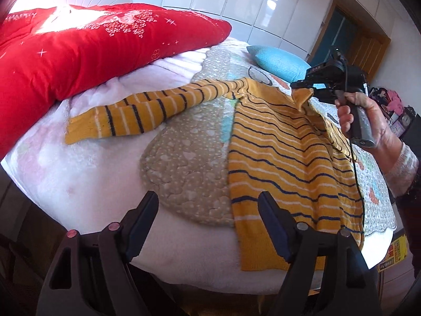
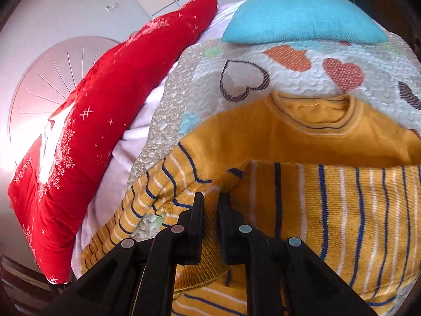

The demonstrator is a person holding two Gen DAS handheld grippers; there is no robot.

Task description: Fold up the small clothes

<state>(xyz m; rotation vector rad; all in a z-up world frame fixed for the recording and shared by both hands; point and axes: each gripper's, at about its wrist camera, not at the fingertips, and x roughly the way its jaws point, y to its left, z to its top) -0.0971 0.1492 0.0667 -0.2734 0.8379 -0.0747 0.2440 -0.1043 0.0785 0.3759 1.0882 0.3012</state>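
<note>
Yellow striped sweater (image 1: 284,152) lies on the bed (image 1: 86,184), center-right of frame in left wrist view, over a heart-print quilt (image 1: 189,173). One sleeve stretches toward mid-left. Right claw (image 2: 211,205) clenched on the other sleeve's cuff, held over the sweater body; seen at right edge in left view w/ hand (image 1: 368,121) on its grip. Left claw (image 1: 208,205) released, jaws wide apart, bottom of frame, just above the hem. Red quilt (image 1: 79,50) upper left, blue pillow (image 1: 276,63) upper center-right.
</note>
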